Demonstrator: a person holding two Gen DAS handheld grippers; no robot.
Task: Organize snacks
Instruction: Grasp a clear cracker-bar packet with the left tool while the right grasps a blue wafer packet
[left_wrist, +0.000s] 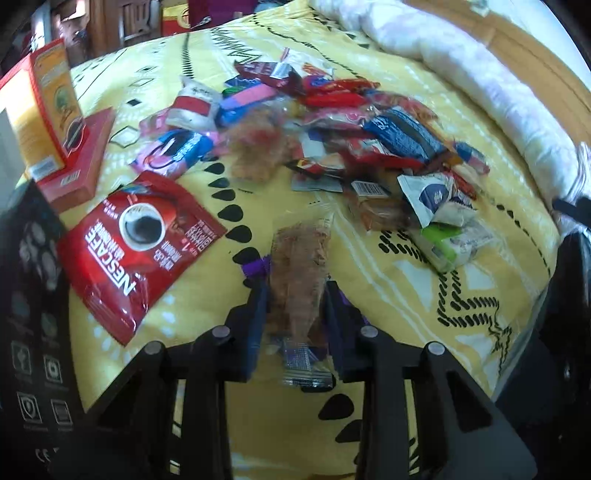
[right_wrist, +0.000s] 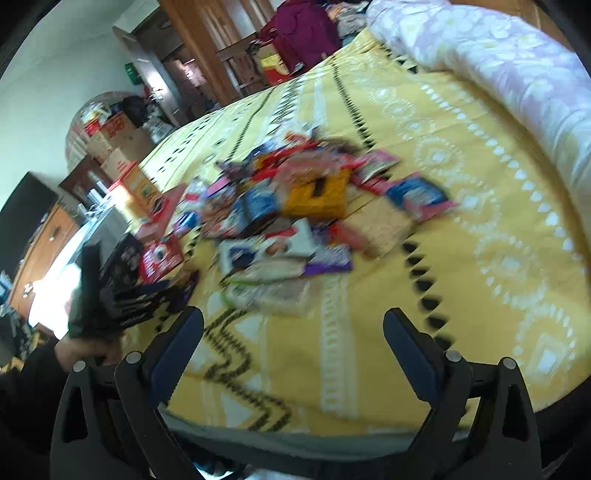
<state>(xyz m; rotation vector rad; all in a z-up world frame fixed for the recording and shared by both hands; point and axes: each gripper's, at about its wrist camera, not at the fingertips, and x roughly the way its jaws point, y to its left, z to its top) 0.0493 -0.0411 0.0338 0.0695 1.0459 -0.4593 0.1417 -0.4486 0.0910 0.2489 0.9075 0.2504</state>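
Left tongs (left_wrist: 295, 291) are clamped on a clear plastic packet of brown dried snack (left_wrist: 301, 273), gripped near its lower end; the packet's long axis runs straight ahead along the fingers, its free top end pointing toward the far pile. Held packet sits above the yellow patterned bedspread (left_wrist: 406, 332), near edge of the bed, apart from the heap. Right tongs (right_wrist: 291, 350) stand wide apart, nothing between them, hovering over bare bedspread (right_wrist: 424, 258) at the near edge. Mixed pile of wrapped snacks (left_wrist: 351, 147) lies far of both tongs, centre of the bed; in the right view the pile (right_wrist: 295, 206) is blurred, so single items there cannot be told. To the left of the pile: red Nescafé coffee pouch (left_wrist: 136, 243) lying flat, red carton with an orange box standing on it (left_wrist: 62, 140) beyond. Judgement: sorting is early, most of the heap unsorted. The held packet needs a placement spot; the left side is the nearer for this hand. Right tongs are free and face the pile's near edge for the next pick.
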